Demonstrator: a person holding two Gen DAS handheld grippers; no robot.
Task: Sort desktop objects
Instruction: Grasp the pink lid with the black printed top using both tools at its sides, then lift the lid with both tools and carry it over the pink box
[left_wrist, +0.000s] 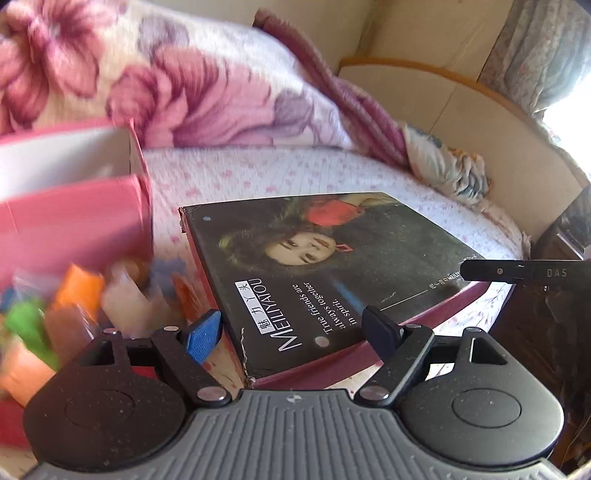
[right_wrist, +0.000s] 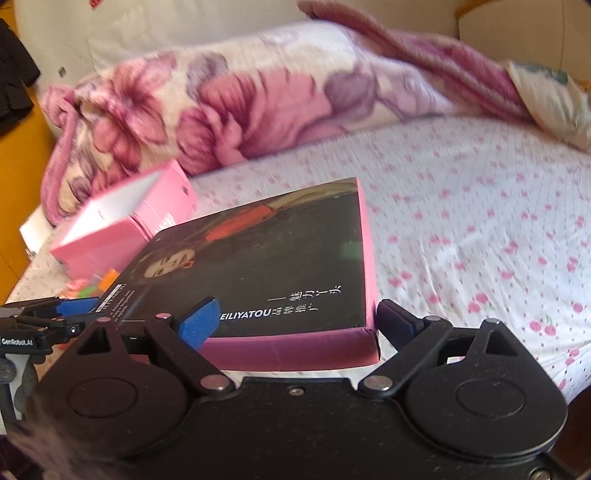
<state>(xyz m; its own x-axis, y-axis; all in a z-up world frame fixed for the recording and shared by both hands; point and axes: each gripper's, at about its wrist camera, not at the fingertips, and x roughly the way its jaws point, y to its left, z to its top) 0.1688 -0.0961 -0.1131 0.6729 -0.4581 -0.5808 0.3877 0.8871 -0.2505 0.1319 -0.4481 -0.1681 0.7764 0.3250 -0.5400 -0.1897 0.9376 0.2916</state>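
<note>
A flat dark box lid with a woman's portrait and the word MEILIYATOU (left_wrist: 332, 266) lies on the bed; it also shows in the right wrist view (right_wrist: 266, 266). My left gripper (left_wrist: 291, 332) is open at its near left corner. My right gripper (right_wrist: 295, 325) is open at its near right edge, the jaws astride the box's corner. An open pink box (left_wrist: 74, 218) stands to the left, also in the right wrist view (right_wrist: 122, 221). Blurred small colourful objects (left_wrist: 77, 306) lie in front of it.
A floral pink blanket (left_wrist: 184, 81) is bunched along the back of the bed. The cherry-print sheet (right_wrist: 480, 229) spreads to the right. A folded patterned cloth (left_wrist: 447, 166) lies at the far right by the cream headboard (left_wrist: 480, 122).
</note>
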